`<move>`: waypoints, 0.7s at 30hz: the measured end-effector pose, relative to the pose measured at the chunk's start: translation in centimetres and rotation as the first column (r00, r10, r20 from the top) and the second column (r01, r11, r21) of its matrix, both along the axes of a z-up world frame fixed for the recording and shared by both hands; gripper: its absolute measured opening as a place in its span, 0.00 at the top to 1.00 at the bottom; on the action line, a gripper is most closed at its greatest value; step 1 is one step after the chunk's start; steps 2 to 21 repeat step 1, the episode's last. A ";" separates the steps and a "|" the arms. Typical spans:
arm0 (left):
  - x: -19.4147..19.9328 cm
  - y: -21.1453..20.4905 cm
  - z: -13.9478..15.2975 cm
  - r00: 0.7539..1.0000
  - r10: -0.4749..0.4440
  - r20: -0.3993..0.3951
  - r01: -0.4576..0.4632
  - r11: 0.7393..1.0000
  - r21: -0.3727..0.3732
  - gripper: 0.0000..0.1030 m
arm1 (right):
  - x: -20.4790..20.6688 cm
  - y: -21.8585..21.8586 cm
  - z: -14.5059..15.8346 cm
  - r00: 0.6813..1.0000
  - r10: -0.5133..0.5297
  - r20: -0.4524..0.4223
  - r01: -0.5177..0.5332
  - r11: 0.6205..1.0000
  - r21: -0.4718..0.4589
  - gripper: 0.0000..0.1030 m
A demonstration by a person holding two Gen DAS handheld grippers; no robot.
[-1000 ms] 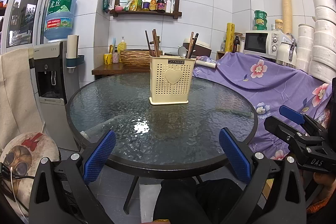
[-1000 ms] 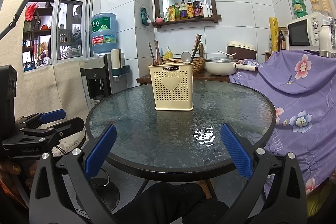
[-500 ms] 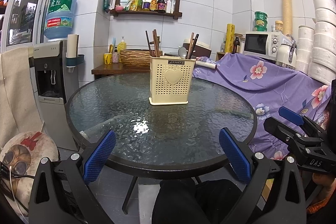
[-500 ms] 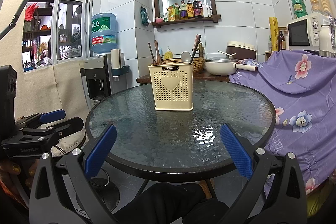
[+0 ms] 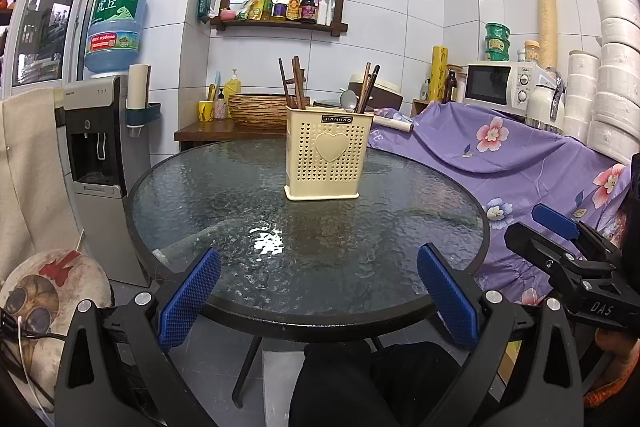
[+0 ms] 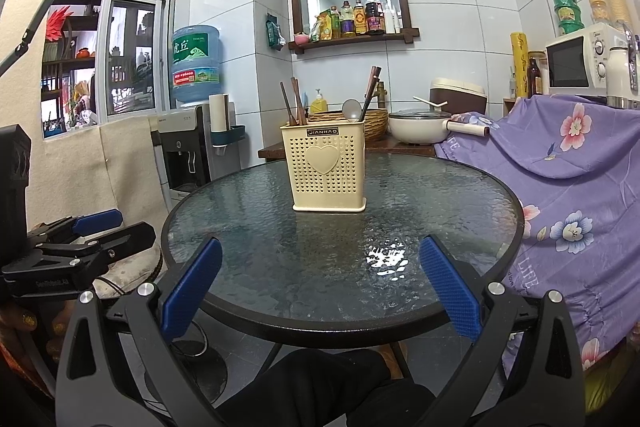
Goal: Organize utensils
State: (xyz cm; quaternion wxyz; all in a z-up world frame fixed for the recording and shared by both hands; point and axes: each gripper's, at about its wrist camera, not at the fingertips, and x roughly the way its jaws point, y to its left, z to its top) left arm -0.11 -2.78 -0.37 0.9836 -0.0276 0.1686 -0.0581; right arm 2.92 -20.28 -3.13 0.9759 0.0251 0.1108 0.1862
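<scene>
Cream utensil holder point(image 5: 325, 155) reads "JIANHAO"; water jug point(image 5: 116, 27) labelled "虎丘"

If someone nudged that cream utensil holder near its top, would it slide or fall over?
The cream utensil holder looks like light perforated plastic on smooth glass table, so probably slides. It is tall, with chopsticks sticking above; a high push might tip it.

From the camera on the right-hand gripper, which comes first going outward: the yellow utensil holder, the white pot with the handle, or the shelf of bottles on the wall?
Starting from the right gripper, open over the table's near edge:
1. Yellow utensil holder, mid-table, straight ahead.
2. White pot, behind the table, slightly right.
3. Shelf of bottles, high on the back wall.
</scene>
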 end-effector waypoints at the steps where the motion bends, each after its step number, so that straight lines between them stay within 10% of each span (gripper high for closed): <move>1: 0.0 0.0 0.0 1.000 0.000 -0.001 0.000 1.000 0.000 0.06 | 0.0 0.0 0.0 1.000 -0.001 0.001 0.001 1.000 0.000 0.05; 21: 0.0 0.0 0.0 1.000 0.000 -0.001 0.000 1.000 0.000 0.06 | 0.0 0.0 0.0 1.000 -0.001 0.001 0.001 1.000 0.000 0.05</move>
